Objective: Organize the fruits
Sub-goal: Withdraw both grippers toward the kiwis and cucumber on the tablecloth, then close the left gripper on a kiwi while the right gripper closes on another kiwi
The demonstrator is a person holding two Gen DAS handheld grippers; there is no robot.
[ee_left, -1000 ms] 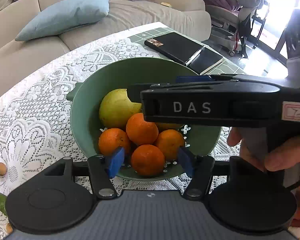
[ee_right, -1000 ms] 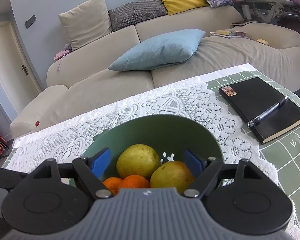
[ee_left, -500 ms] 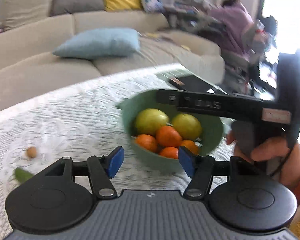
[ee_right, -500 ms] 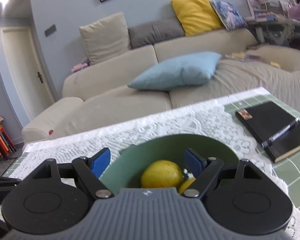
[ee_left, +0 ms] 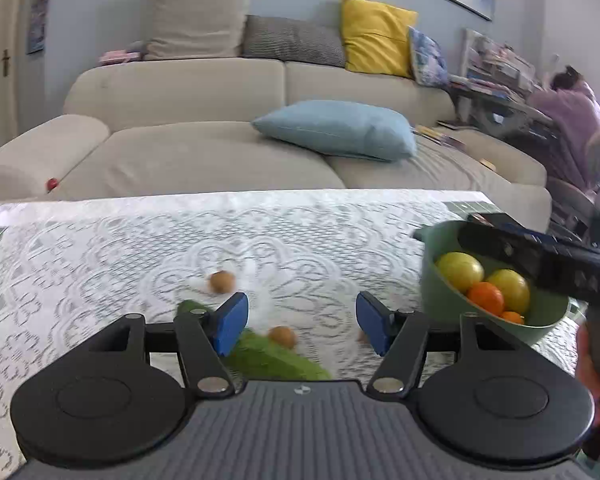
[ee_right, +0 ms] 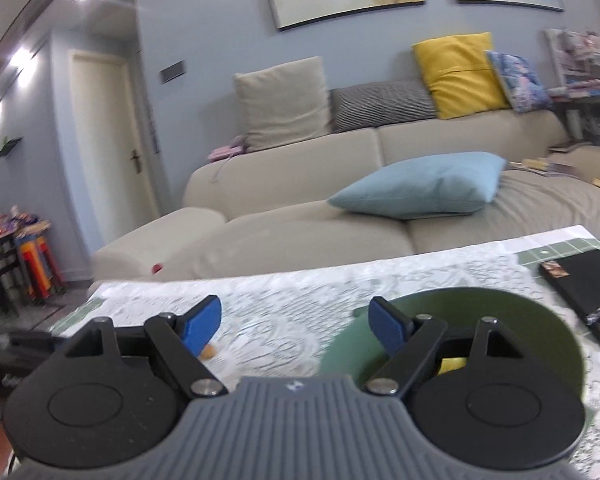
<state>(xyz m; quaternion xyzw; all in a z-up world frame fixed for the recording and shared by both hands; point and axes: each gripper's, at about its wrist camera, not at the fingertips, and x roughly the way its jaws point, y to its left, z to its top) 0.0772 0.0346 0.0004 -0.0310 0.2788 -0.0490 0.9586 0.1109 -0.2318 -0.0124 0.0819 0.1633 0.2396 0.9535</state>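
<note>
1. We hold the left gripper (ee_left: pixel 300 322) over the white lace tablecloth (ee_left: pixel 100 264), its blue fingers spread wide around nothing.
2. Below it lie a green leafy vegetable (ee_left: pixel 276 354) and two small round brown fruits (ee_left: pixel 222 281), apart from each other.
3. The green plastic bowl (ee_left: pixel 440 296) of yellow pears (ee_left: pixel 460 270) and oranges (ee_left: pixel 486 298) sits to the right.
4. Our right gripper (ee_right: pixel 296 322) hangs wide apart and empty, beside that bowl's near rim.

My left gripper (ee_left: pixel 300 320) and right gripper (ee_right: pixel 294 322) look alike: blue pads, black linkages with silver screws, ribbed grey bodies, markings possibly logos.
</note>
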